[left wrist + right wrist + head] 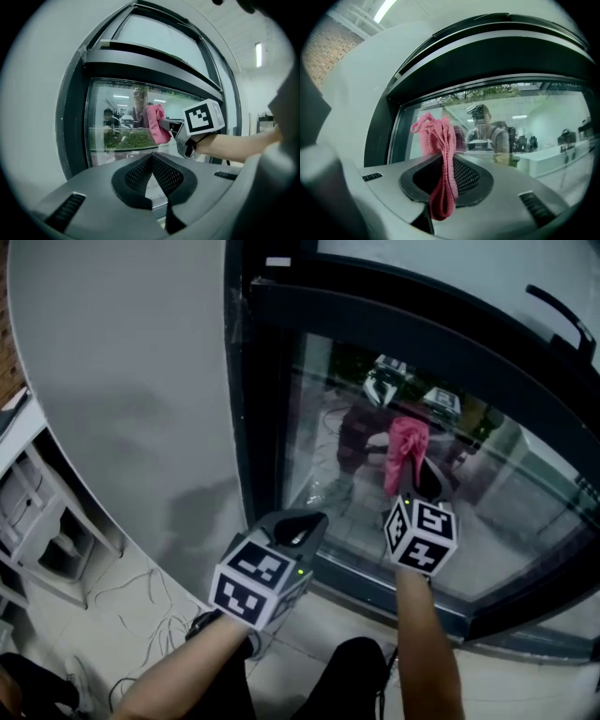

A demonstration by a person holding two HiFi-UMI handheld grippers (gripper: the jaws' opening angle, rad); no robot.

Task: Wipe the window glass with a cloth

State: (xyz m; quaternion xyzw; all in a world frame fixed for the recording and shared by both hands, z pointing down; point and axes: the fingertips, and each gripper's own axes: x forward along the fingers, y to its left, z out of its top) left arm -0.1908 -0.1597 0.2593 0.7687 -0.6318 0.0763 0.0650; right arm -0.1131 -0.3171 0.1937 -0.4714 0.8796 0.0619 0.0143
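A pink cloth [406, 454] stands bunched between the jaws of my right gripper [418, 486], which is shut on it and holds it up against the window glass [525, 493]. In the right gripper view the cloth [440, 154] hangs through the closed jaws, its top against the pane [525, 126]. My left gripper [298, 526] hovers lower left by the dark window frame [258, 409], jaws shut with nothing in them. From the left gripper view [152, 157] the cloth [157, 123] and the right gripper [168, 124] show against the glass [117, 122].
A grey wall [122, 381] lies left of the window. A white rack [37, 521] stands at the far left on the tiled floor [141, 587], where thin cables trail. A black handle [562, 315] sits on the frame at upper right.
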